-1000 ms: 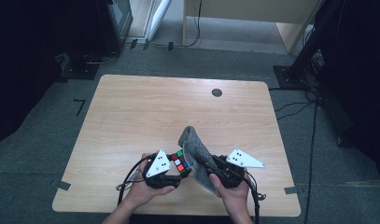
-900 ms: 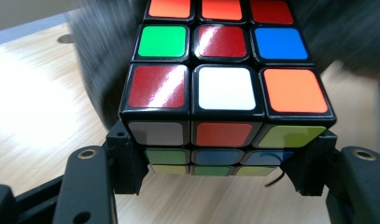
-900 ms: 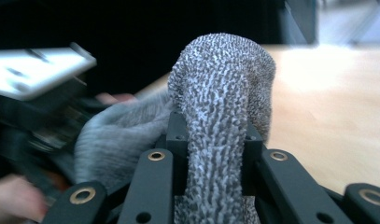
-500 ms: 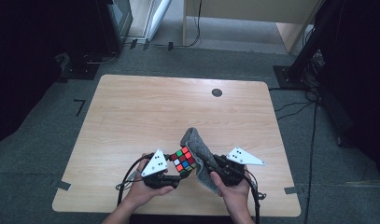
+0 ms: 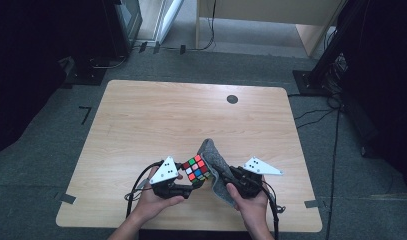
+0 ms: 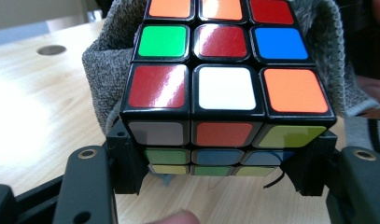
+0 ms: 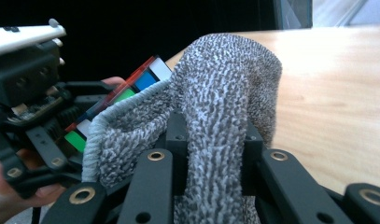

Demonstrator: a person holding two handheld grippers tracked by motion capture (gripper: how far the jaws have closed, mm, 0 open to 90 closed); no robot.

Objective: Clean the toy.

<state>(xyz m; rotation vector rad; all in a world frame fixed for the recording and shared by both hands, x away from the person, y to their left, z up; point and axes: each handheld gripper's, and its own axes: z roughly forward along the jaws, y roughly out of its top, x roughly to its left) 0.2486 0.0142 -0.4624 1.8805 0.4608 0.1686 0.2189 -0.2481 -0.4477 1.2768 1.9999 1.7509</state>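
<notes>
Two tools meet low over the near edge of the tabletop point(image 5: 141, 120), each gripped in one of the person's hands. Between the jaws of the left tool point(image 5: 187, 186) sits a scrambled puzzle cube point(image 5: 197, 168), its black frame pinched from both sides so that the jaws press on its lower layers. In the left gripper view the cube point(image 6: 225, 93) rises straight up from between that tool's two jaws; the face turned upward shows red, white and orange in the row nearest the tool, with green, red and blue in the row beyond. The right tool point(image 5: 230, 176) is clamped on a grey knitted cloth point(image 5: 214, 159), which stands up in a fold just beside the cube on the side away from the left tool. In the right gripper view the cloth point(image 7: 215, 112) is bunched thickly between that tool's jaws and arches up above them, and its hemmed edge lies against the cube point(image 7: 131, 86) just beyond the left jaw. From the left gripper view the cloth point(image 6: 101, 70) wraps behind and around the far faces of the cube, touching it. Well ahead of both tools, a small dark round hole point(image 5: 232, 99) marks the far part of the tabletop.
</notes>
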